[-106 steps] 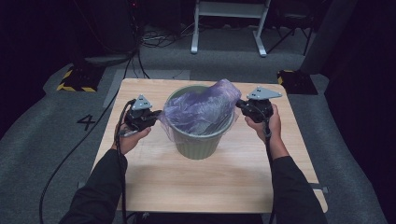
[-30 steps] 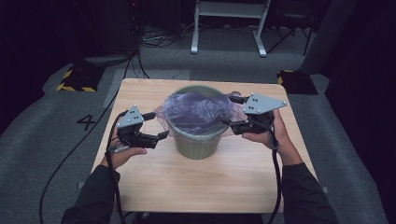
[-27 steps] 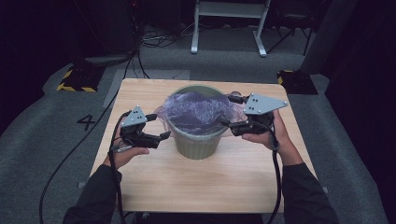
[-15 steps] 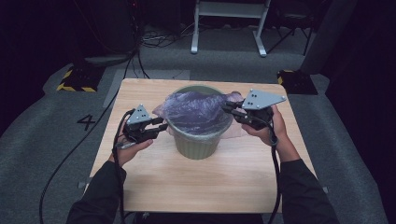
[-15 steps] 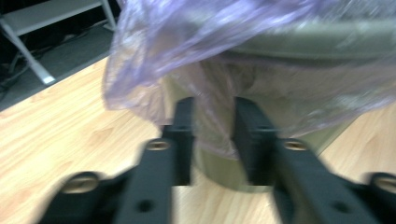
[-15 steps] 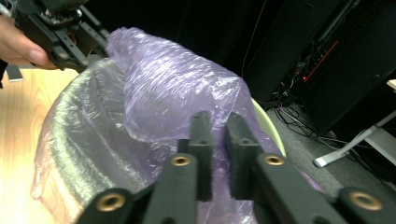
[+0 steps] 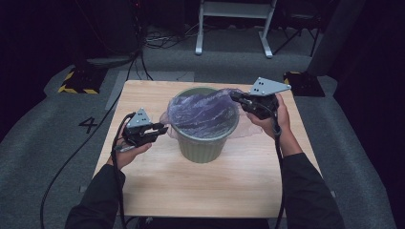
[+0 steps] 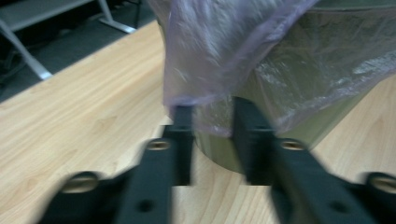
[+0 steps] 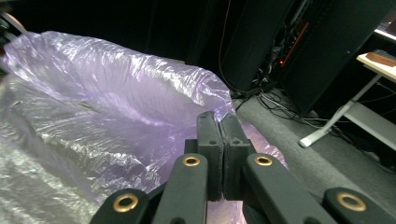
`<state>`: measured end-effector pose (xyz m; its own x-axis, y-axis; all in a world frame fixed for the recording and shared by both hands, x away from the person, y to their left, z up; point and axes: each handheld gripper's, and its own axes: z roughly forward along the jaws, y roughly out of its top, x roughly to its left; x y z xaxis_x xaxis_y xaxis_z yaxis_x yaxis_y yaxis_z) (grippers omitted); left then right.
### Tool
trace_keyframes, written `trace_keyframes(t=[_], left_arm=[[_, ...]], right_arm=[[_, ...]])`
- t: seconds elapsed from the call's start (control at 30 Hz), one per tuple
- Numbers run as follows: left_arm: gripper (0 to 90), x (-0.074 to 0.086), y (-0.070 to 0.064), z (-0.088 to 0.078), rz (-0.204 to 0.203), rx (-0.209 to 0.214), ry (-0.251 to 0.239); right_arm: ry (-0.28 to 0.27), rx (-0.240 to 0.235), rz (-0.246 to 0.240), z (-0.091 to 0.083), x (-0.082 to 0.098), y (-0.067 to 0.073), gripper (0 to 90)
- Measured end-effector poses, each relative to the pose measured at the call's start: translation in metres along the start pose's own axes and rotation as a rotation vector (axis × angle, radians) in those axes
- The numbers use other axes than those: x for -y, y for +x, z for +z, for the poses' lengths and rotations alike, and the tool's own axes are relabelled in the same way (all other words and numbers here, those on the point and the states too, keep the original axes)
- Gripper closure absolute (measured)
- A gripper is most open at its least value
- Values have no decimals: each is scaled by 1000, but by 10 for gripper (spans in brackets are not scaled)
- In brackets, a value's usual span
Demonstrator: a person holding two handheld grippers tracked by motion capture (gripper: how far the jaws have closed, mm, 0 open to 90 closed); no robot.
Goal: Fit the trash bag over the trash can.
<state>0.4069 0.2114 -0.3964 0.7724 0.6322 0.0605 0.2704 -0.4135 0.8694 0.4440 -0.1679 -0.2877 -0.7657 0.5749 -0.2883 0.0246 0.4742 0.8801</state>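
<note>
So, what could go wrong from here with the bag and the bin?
1. The right gripper is shut on the purple bin bag and lifts its edge; a hard pull may tear the thin film.
2. The left gripper is open at the bag's hem, so that side may slip off the rim.
3. Pulling from one side might tip the green bin.

One green bin (image 7: pixel 204 143), one purple plastic liner (image 7: pixel 203 113), one wooden counter (image 7: pixel 200 186), two grippers, left gripper (image 7: pixel 157 130) and right gripper (image 7: pixel 236 97), two hands
</note>
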Motion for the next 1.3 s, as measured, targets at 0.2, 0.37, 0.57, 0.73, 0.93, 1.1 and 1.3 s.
trace_keyframes(t=[0.2,0.37,0.57,0.73,0.93,1.1,1.3], left_arm=[[278,4,-11,-10,-29,67,-62],[162,-1,-14,-17,-53,31,-106],[156,-9,5,-10,-149,37,-127],[247,-15,16,6,-133,-31,-46],[693,-21,27,5,-89,-26,-74],[897,-27,34,4,-80,-27,-90],[898,-36,41,12,-79,-34,-66]], right_arm=[[-3,-4,-4,2,-2,2,895],[0,-7,-21,2,-4,6,895],[-13,-9,-14,2,-3,5,892],[-5,-32,-25,4,-4,2,891],[17,-25,9,13,0,-10,891],[28,-7,43,22,6,-22,882],[55,16,121,36,18,-42,839]])
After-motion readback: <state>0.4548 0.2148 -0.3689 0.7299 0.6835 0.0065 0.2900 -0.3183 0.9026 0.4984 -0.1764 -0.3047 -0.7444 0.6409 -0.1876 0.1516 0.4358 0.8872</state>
